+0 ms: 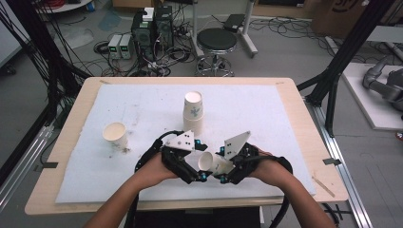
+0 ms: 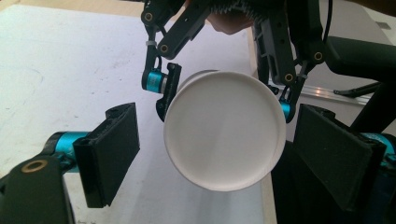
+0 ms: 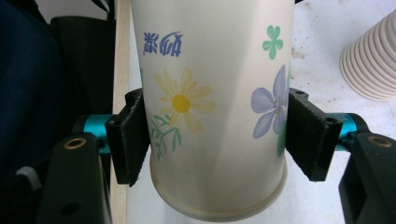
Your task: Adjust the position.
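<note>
Held cup [image 1: 212,164]: it lies on its side in the air, low over the near edge of the worktop [image 1: 71,142], at about 6 o'clock on the white mat [image 1: 142,109]. It has flowers painted on it.

Right gripper [image 1: 223,175]: its 2 fingers [image 3: 128,140] are closed on the cup's sides, near the base, 1 pad on each side.

Left gripper [image 1: 197,175]: its fingers [image 2: 112,151] are spread wide, 1 at 9 o'clock and 1 at 3 o'clock of the cup's open mouth. They do not touch the cup.

Cup stack [image 1: 193,113]: many cups stand upside down in 1 pile at about 12 o'clock from the hands, well apart from them.

Single cup [image 1: 115,134]: it stands mouth up at about 10 o'clock, alone on the mat.

Step in hand: it looks like the cup is being passed from 1 gripper to the other, or pulled apart from a second cup stuck inside. I cannot tell which.

How to do it well: keep the right grip soft, because paper cups squash. Bring the left fingers in slowly and evenly around the rim. Line them up straight so the rim does not bend. Let go with the right side only when the left side holds firm.
</note>
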{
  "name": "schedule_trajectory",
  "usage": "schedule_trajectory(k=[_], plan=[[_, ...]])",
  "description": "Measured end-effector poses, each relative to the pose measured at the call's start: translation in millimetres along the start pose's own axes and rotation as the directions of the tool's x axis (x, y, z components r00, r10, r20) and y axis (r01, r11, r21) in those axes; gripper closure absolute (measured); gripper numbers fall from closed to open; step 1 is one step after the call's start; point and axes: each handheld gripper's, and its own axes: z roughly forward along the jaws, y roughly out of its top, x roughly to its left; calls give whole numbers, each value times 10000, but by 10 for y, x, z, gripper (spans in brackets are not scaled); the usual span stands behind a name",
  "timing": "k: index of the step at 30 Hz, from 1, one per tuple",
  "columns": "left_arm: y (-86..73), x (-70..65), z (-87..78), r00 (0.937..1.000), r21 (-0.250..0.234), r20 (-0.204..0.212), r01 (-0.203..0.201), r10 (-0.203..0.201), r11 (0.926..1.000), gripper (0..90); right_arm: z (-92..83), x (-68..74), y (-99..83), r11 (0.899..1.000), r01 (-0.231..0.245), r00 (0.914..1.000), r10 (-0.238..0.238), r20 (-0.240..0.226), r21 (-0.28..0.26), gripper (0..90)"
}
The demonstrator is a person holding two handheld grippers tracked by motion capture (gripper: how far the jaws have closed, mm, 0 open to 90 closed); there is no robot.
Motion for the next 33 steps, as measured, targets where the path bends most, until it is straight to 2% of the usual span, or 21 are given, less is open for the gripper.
schedule_trajectory(k=[7,12,18,21,31,33], plan=[[4,7,26,10000,194,33,-9,8,9998,152,6,-4,69,9983,253,9997,-252,-19,529,307],[-3,6,61,10000,450,86,-17,13,9990,164,11,-6,90,9960,267,9996,-264,-54,851,307],[-4,15,95,9998,573,194,3,-14,9984,201,37,-6,104,9939,319,9994,-306,-138,1056,307],[-8,15,111,9992,779,394,32,-63,9970,252,52,-4,105,9930,350,9993,-336,-141,1128,307],[-23,14,143,9989,1118,460,35,-87,9937,336,98,11,112,9892,453,9987,-416,-292,1395,307],[-26,8,149,9989,1127,451,45,-96,9936,340,99,17,110,9883,356,9989,-307,-348,1481,307]])
